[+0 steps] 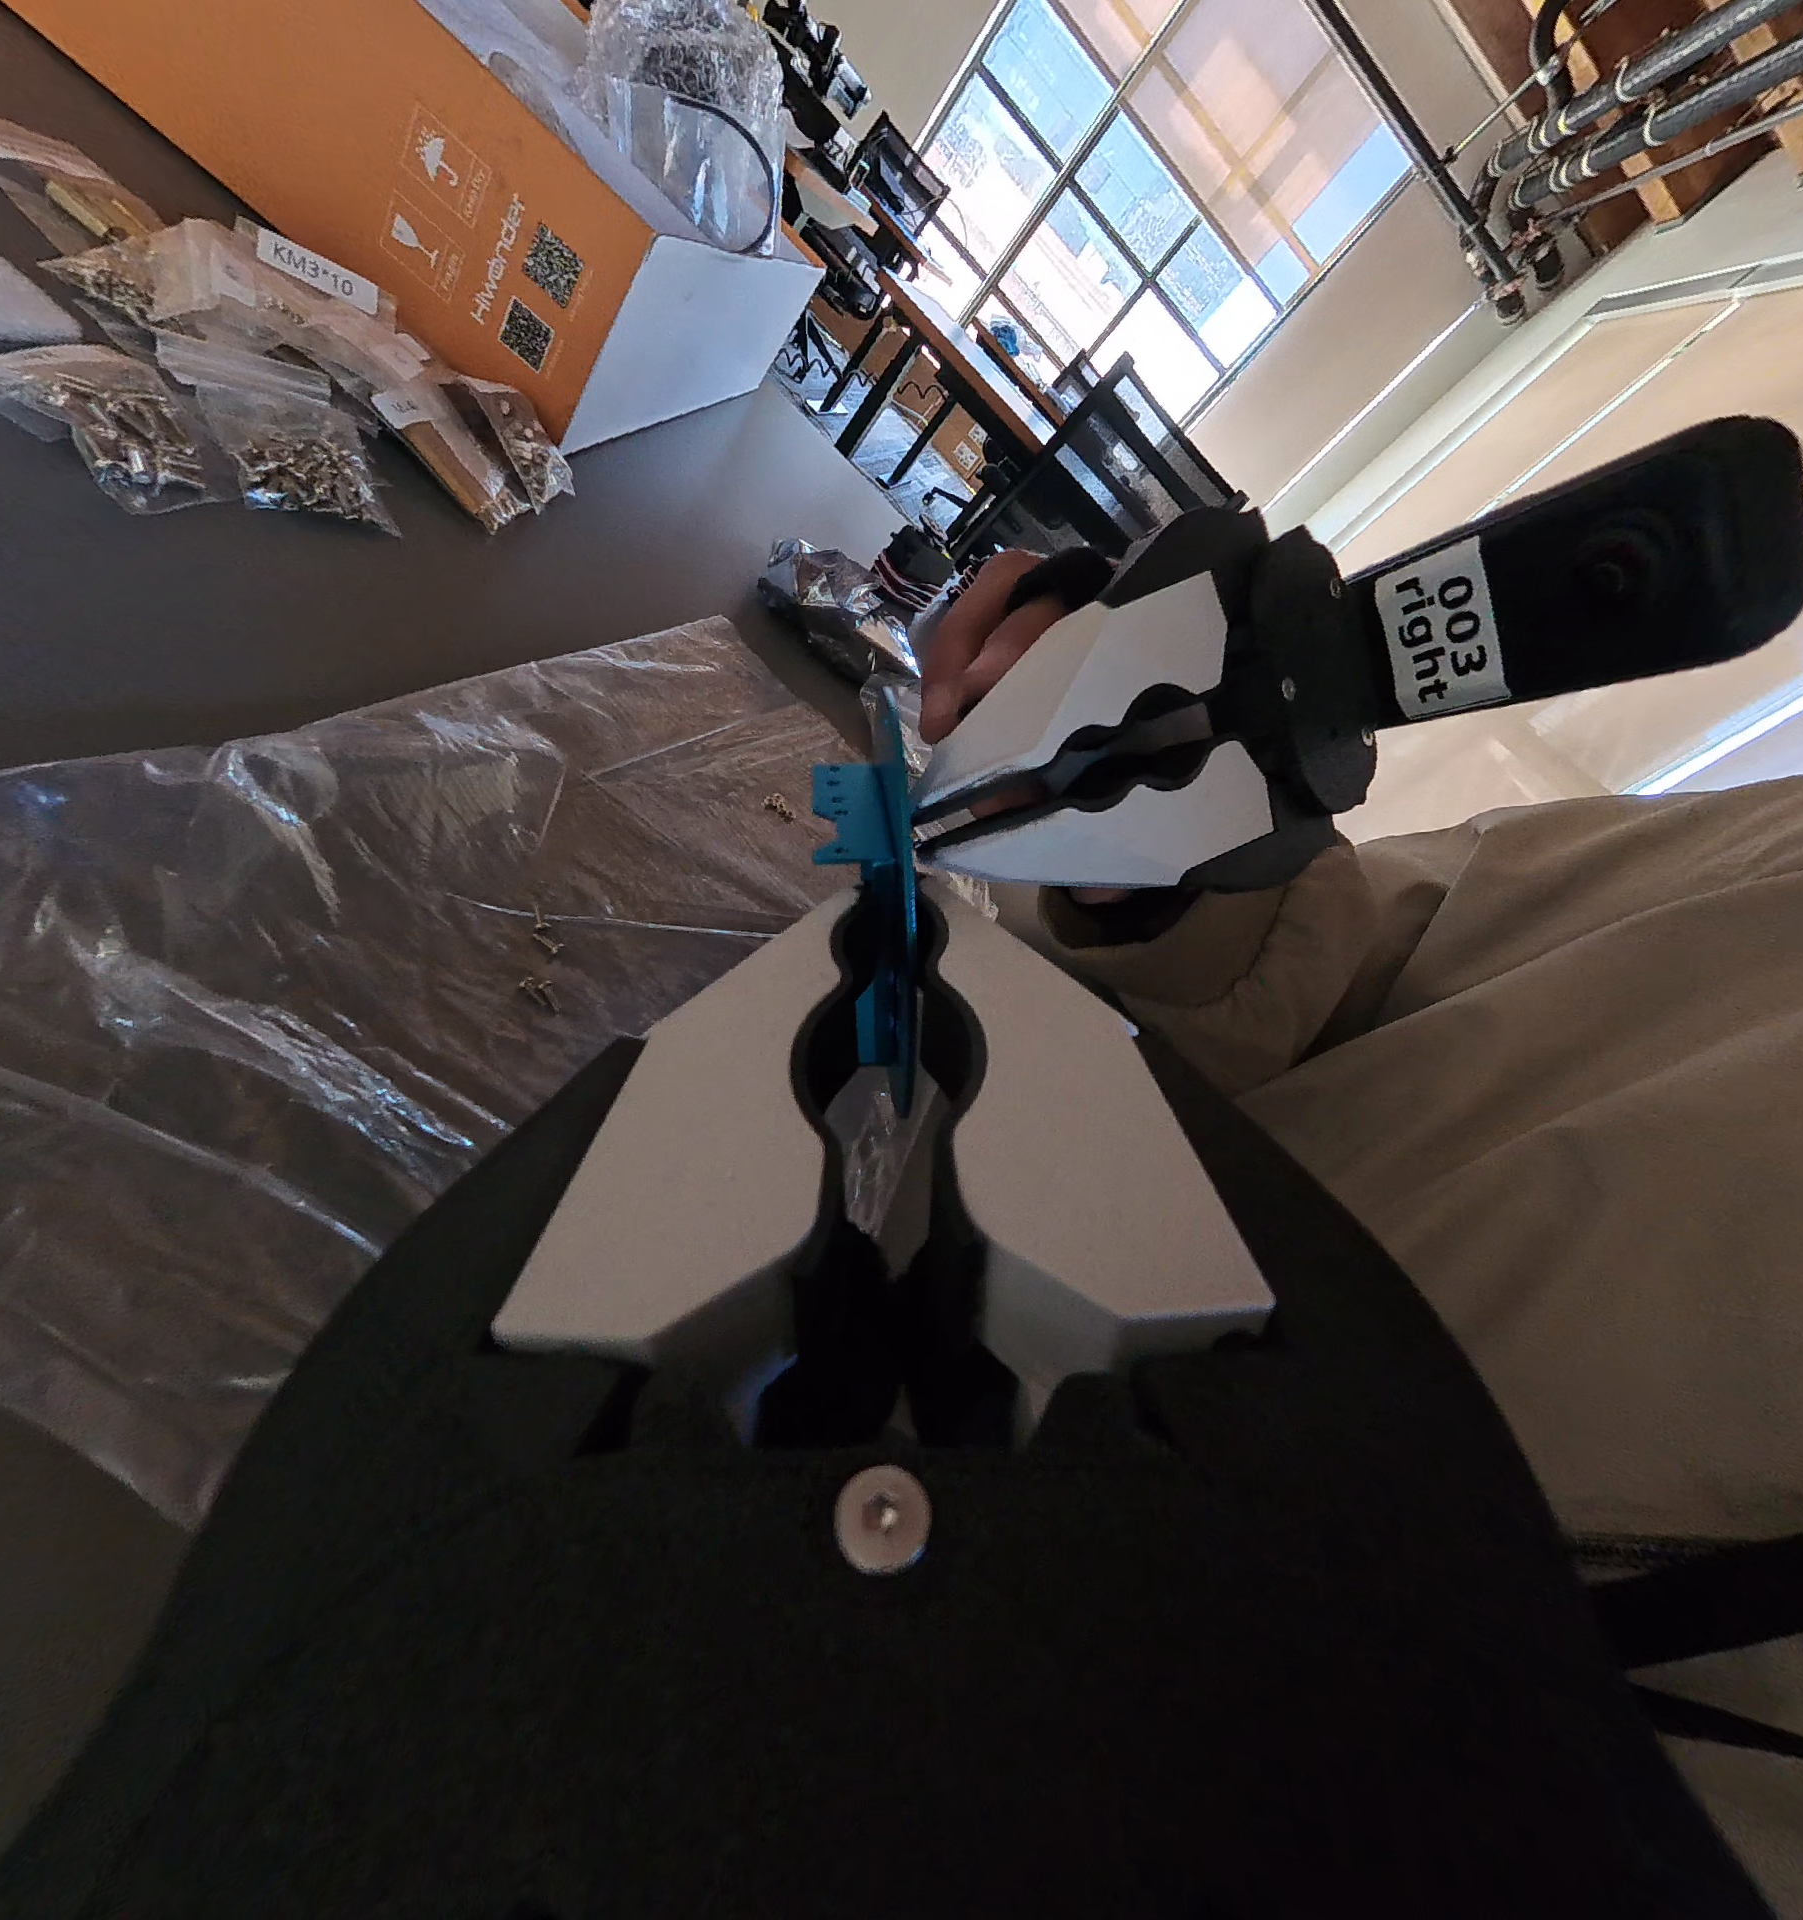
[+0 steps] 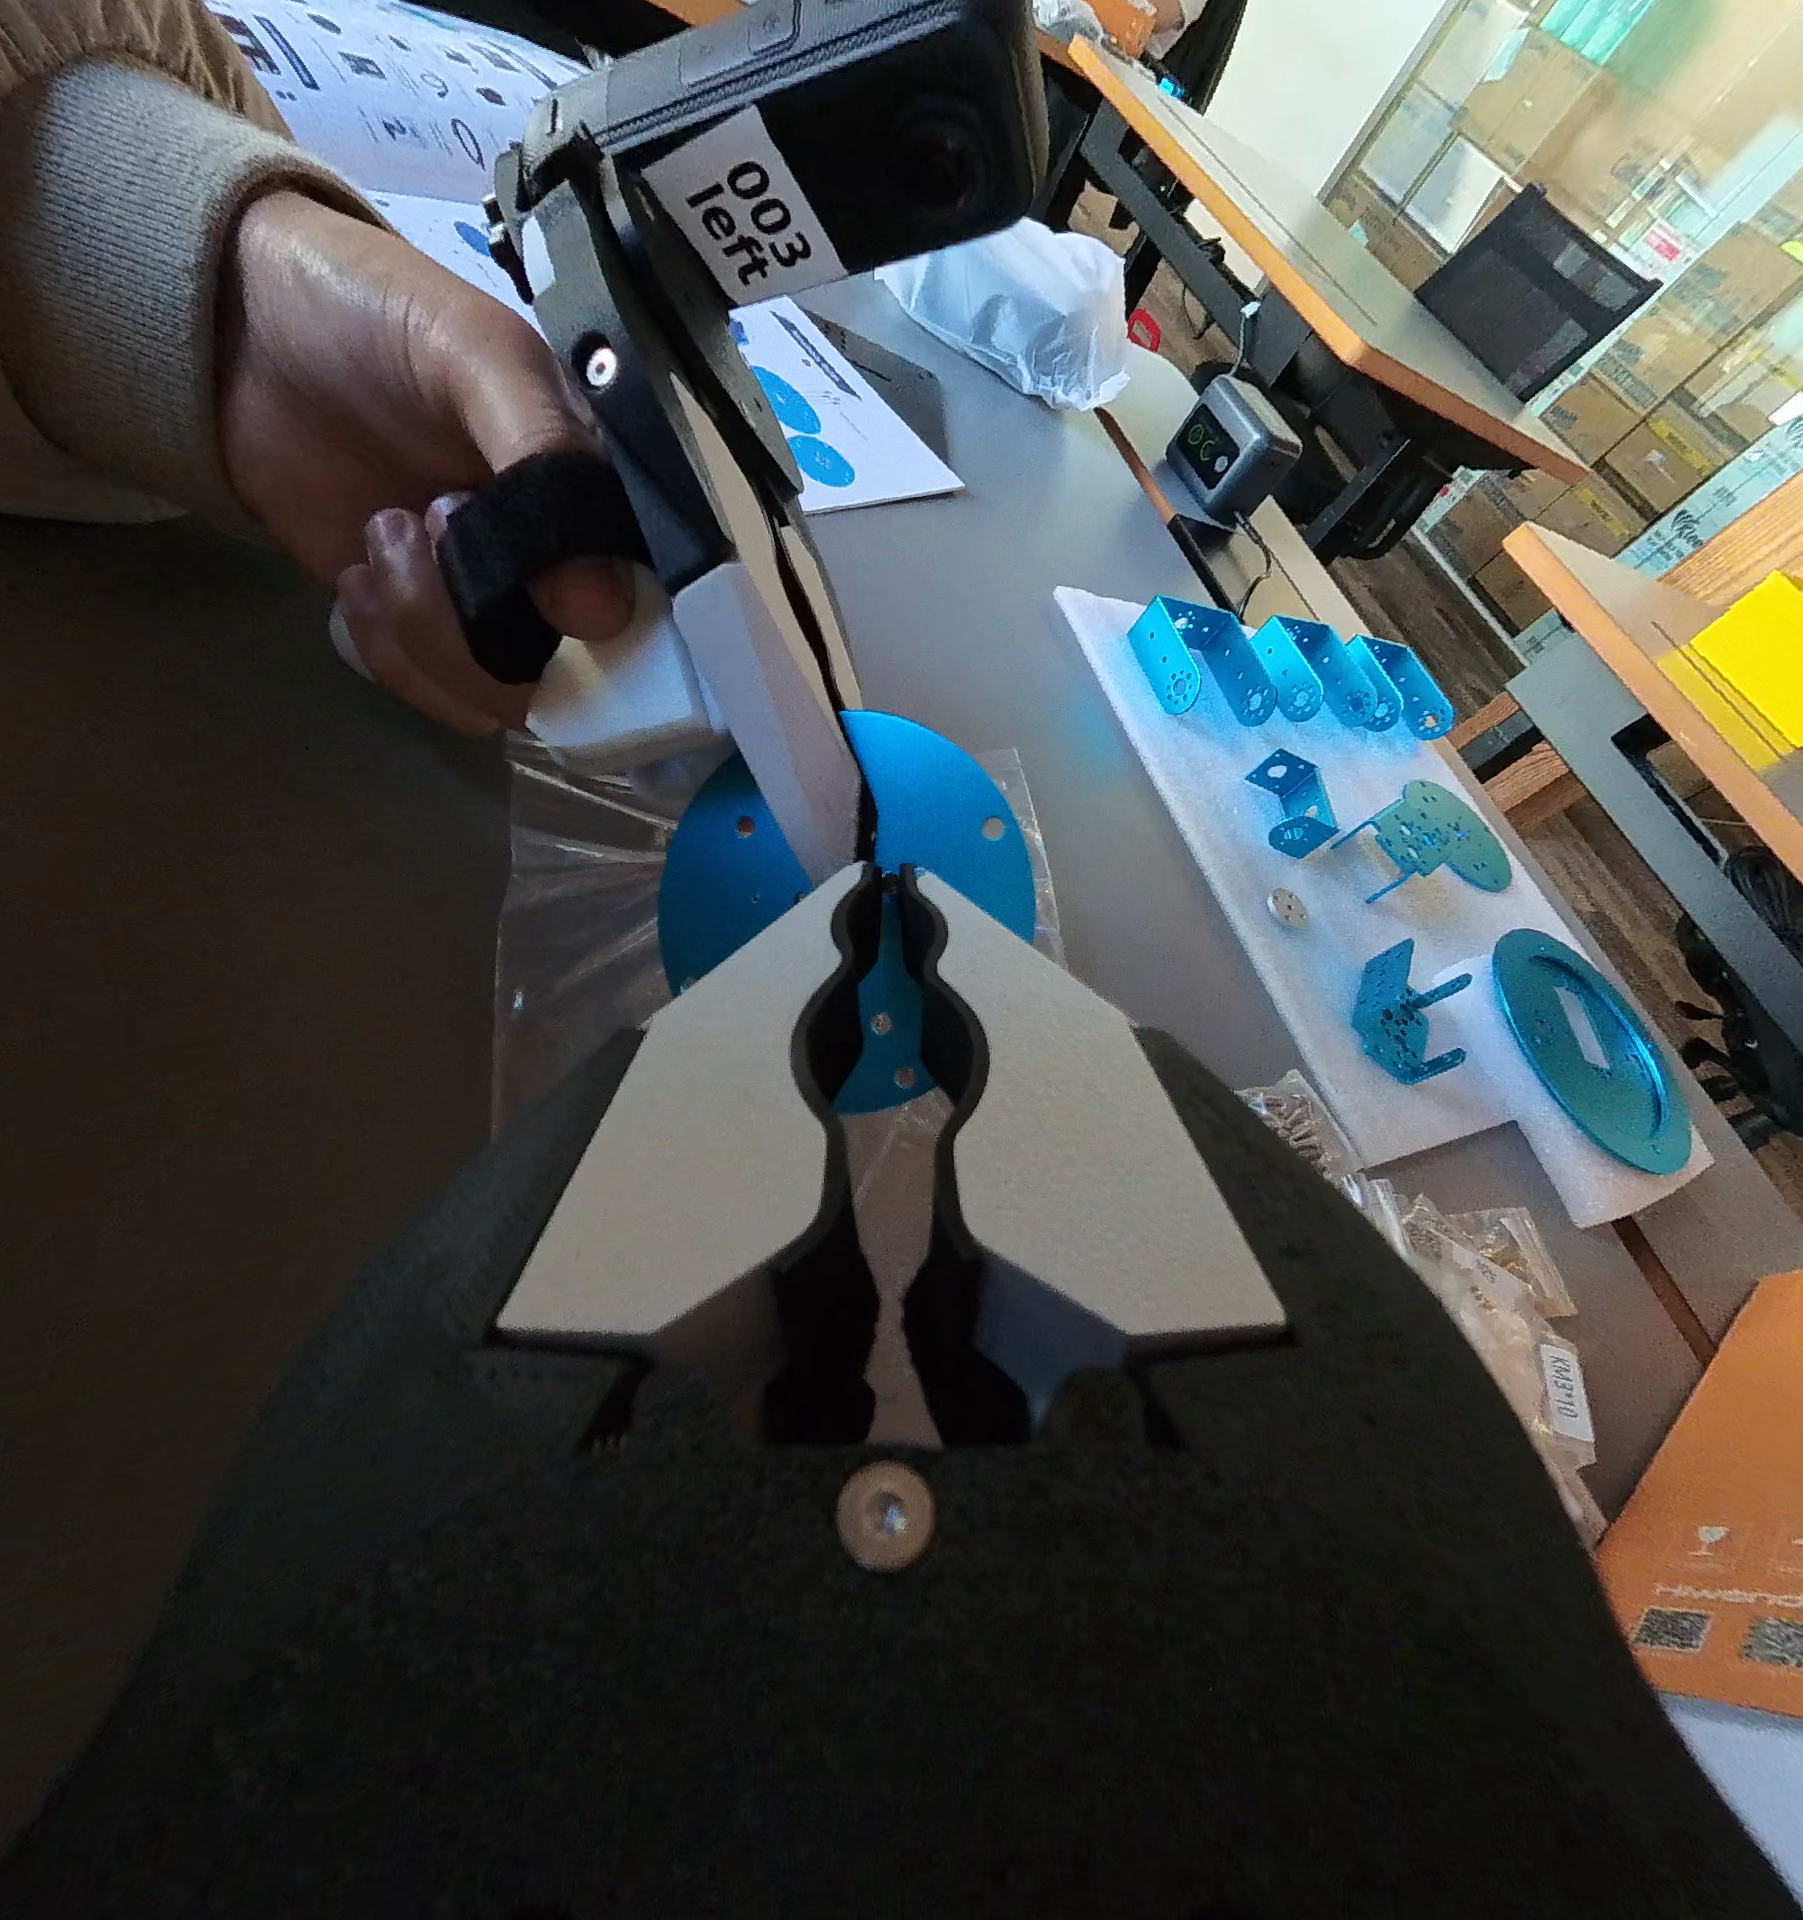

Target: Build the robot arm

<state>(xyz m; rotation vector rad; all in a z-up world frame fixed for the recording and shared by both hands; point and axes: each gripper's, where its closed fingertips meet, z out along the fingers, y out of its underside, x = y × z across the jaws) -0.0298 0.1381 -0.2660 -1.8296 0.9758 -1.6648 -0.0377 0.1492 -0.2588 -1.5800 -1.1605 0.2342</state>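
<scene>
My left gripper (image 1: 895, 912) is shut on the rim of a blue round metal plate (image 1: 909, 1039), held on edge above the table. A small blue perforated bracket (image 1: 850, 816) sits against the plate's far face. In the right wrist view the plate (image 2: 938, 800) faces the camera, with the left gripper (image 2: 850, 831) clamping it from above. My right gripper (image 2: 884, 883) is closed to a narrow slit on a small dark thing, seemingly a screw, and its tips (image 1: 920, 821) touch the plate's near face beside the bracket.
A clear plastic sheet (image 1: 305, 883) with loose screws (image 1: 542, 966) lies under the plate. Bags of screws (image 1: 253, 416) and an orange box (image 1: 440, 208) are beyond. A white foam sheet (image 2: 1167, 748) holds blue brackets (image 2: 1292, 665) and a blue ring (image 2: 1593, 1049). A printed sheet (image 2: 855, 457) lies behind. The grippers are tip to tip, or close to it.
</scene>
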